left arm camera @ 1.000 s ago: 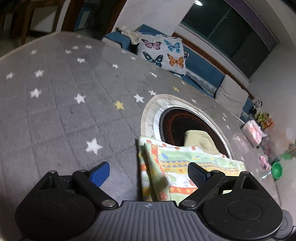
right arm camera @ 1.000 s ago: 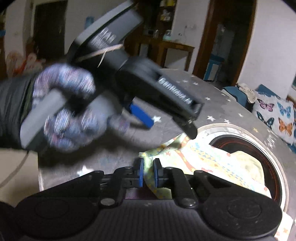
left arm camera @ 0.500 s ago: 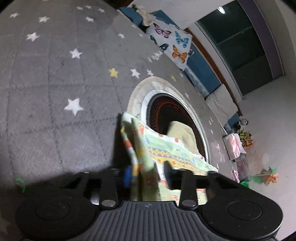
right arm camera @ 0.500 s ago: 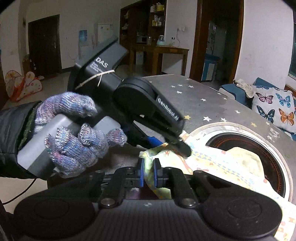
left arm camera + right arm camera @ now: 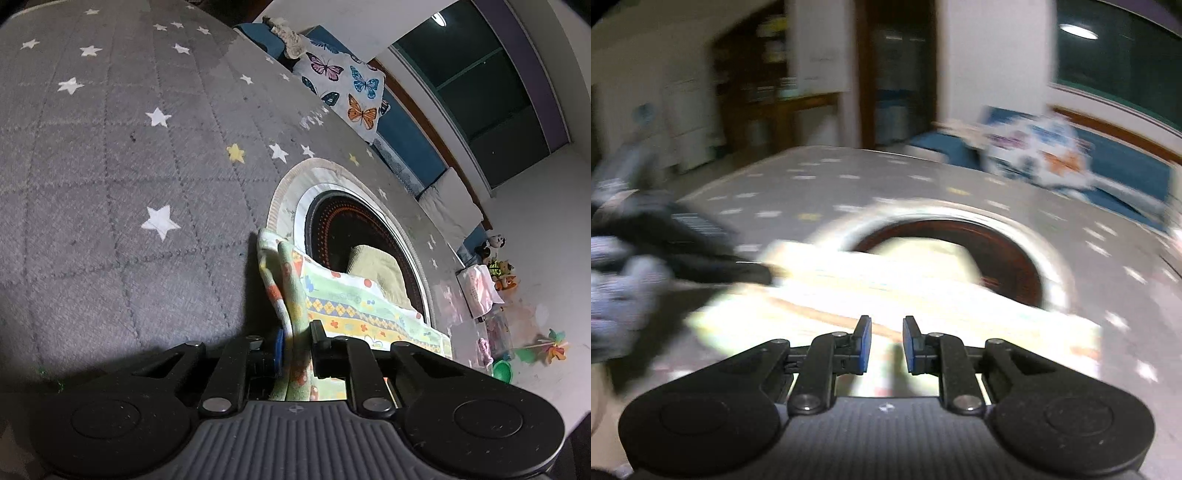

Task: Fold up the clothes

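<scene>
The patterned cloth (image 5: pixel 354 306) lay part-folded on the star-quilted surface (image 5: pixel 110 184), its corner bunched and lifted at six o'clock. The left gripper (image 5: pixel 297 345) had its jaws clamped on that corner; the right gripper (image 5: pixel 886 343) hovered over the cloth, jaws narrowly parted and empty. Folding looked unfinished, with flattening left.

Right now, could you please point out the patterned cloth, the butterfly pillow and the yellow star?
patterned cloth (image 5: pixel 354 306): left wrist view, on its flat printed top.
butterfly pillow (image 5: pixel 343 88): left wrist view, on its white middle.
yellow star (image 5: pixel 235 152): left wrist view, on its centre.
</scene>
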{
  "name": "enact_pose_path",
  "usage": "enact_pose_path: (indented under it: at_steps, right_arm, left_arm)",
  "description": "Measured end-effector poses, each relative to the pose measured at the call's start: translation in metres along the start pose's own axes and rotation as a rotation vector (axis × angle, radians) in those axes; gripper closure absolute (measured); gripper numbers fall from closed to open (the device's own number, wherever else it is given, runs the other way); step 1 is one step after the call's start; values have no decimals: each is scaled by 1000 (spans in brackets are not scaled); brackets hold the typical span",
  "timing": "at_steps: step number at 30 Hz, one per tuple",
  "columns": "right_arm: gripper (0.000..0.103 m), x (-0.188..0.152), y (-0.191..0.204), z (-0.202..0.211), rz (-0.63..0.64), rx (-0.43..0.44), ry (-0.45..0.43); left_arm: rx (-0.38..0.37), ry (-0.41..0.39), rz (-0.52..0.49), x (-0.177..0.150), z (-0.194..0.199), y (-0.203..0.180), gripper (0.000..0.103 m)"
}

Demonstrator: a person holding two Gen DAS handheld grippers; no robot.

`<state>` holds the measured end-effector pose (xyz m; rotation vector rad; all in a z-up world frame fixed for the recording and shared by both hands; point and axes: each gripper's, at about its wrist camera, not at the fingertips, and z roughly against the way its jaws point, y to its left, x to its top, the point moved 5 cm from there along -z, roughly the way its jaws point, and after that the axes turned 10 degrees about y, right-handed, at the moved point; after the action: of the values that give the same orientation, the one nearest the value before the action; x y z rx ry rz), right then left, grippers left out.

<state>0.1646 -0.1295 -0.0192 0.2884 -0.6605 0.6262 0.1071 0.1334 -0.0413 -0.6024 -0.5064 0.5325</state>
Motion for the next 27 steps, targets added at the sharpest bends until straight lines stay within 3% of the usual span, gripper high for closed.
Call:
enact_pose_path:
  at_steps: [5, 7, 8, 15, 17, 18, 22, 27]
  right_arm:
    - [76, -4, -63, -3, -169, -121, 2]
    - [64, -6, -86, -5, -220, -156, -2]
    - [63, -8, -96, -8, -238, -172, -2]
    - [63, -9, -109, -24, -299, -146, -2]
    - [65, -8, -107, -18, -297, -145, -15]
    - [76, -8, -106, -16, -296, -145, -21]
    - [95, -6, -103, -5, -293, -142, -46]
    - [98, -4, -99, 8, -288, -140, -77]
  left_arm:
    - [18, -10, -11, 2, -1, -1, 87]
    - [21, -12, -13, 3, -1, -1, 88]
    - [23, -13, -17, 3, -2, -2, 88]
    - [38, -21, -53, 3, -3, -5, 88]
    - [40, -23, -61, 3, -3, -5, 88]
    - [42, -24, -66, 2, -3, -6, 88]
    - [43, -30, -83, 1, -2, -9, 91]
    - [25, -43, -126, 4, 2, -26, 94]
